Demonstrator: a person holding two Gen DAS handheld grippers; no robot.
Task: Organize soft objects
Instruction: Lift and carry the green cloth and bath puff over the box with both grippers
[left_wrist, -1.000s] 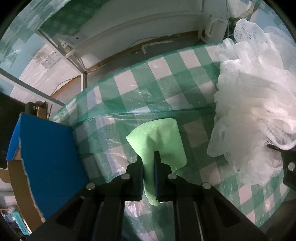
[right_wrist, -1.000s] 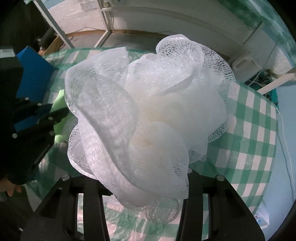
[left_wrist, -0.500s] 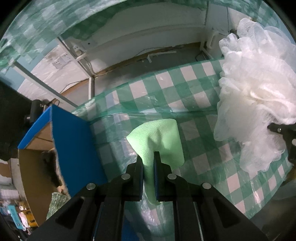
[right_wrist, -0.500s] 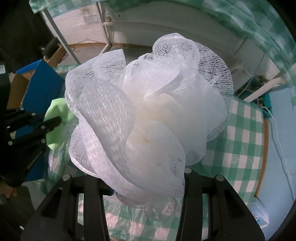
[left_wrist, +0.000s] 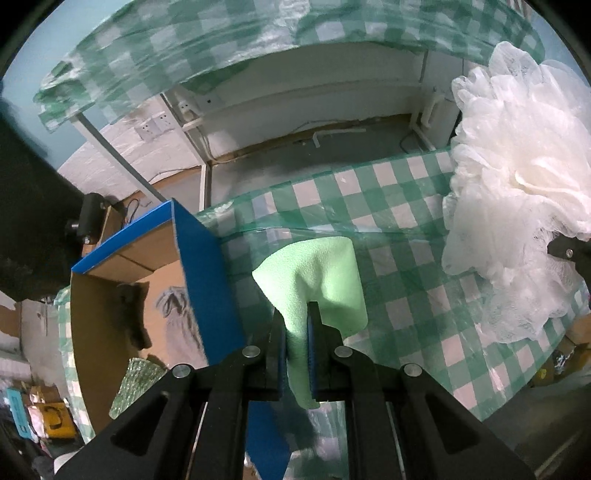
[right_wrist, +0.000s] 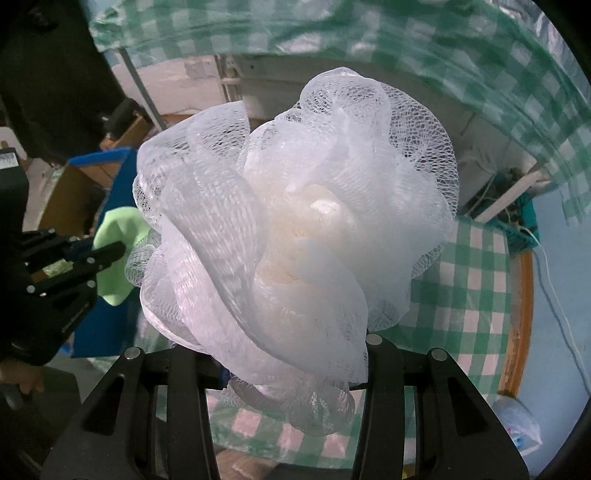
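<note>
While both tools hang above the round table (left_wrist: 402, 206) in its green-and-white checked plastic cloth, I note the left gripper (left_wrist: 295, 314) pinched tight on a pale green fleece cloth (left_wrist: 317, 273), which droops from the jaws clear of the tabletop. My right gripper (right_wrist: 280, 354) has its fingers narrowly apart, clamping the base of a white mesh bath pouf (right_wrist: 295, 221); the pouf billows above them and hides the fingertips. Left of the table stands an open cardboard box with blue outer walls (left_wrist: 207, 280), the green cloth just beside its near wall. A green bumpy item (left_wrist: 136, 384) lies inside the box; I cannot identify it.
</note>
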